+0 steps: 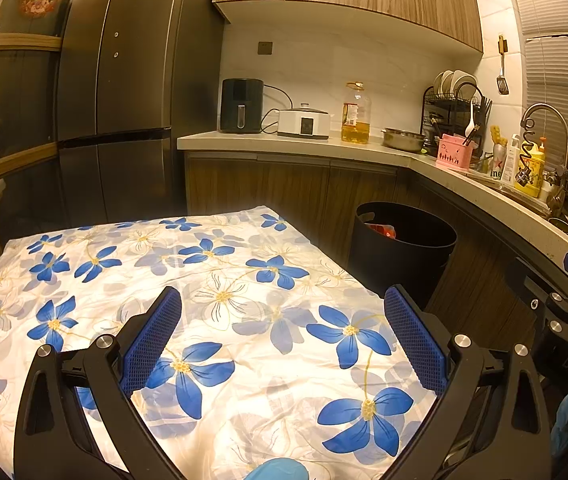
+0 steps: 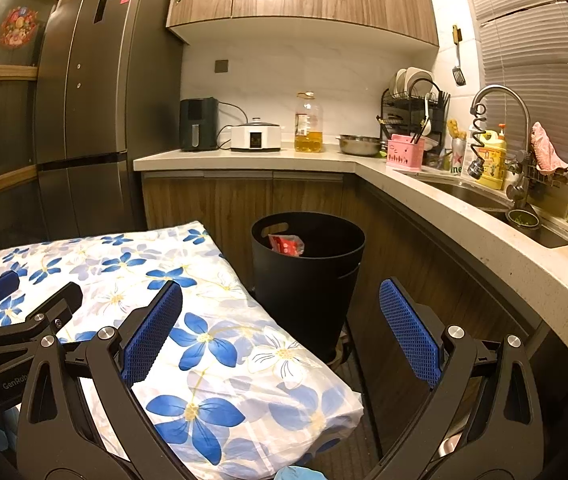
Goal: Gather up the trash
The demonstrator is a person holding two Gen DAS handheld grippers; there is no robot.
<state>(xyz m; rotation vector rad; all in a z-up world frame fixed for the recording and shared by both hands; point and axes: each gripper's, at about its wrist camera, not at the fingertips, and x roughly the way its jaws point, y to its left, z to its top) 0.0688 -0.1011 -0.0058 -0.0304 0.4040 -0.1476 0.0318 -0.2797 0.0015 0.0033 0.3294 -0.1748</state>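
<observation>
Blue-flowered cloth (image 1: 212, 304): covers the bench, white ground, wrinkled; nothing lies on it.
Left hand-held gripper (image 1: 283, 334): released, blue-padded fingers (image 1: 152, 340) spread wide over the near part of the cloth, holding nothing.
Right hand-held gripper (image 2: 280, 332): released too, jaws wide apart; left finger over the right edge of the cloth, right finger over the dark floor beside the cabinets.
Trash bin (image 2: 308, 276): black, round, with a cut-out handle slot; stands on the floor just right of the bench, in front of the wooden cabinets.
Trash (image 2: 286, 245): red and white wrapper, inside the bin, leaning against its far-left wall; seen in both views.
Kitchen counter (image 2: 244, 162): far side, pale top; carries a black air fryer (image 2: 199, 124), a white cooker (image 2: 255, 136), an oil bottle (image 2: 308, 124), a steel bowl (image 2: 360, 145), a pink utensil holder (image 2: 404, 154).
Dish rack (image 2: 412, 108): far right corner, plates upright.
Sink and tap (image 2: 502, 136): right side, a pink rag draped near the tap.
Fridge (image 1: 124, 80): dark, far left.
</observation>
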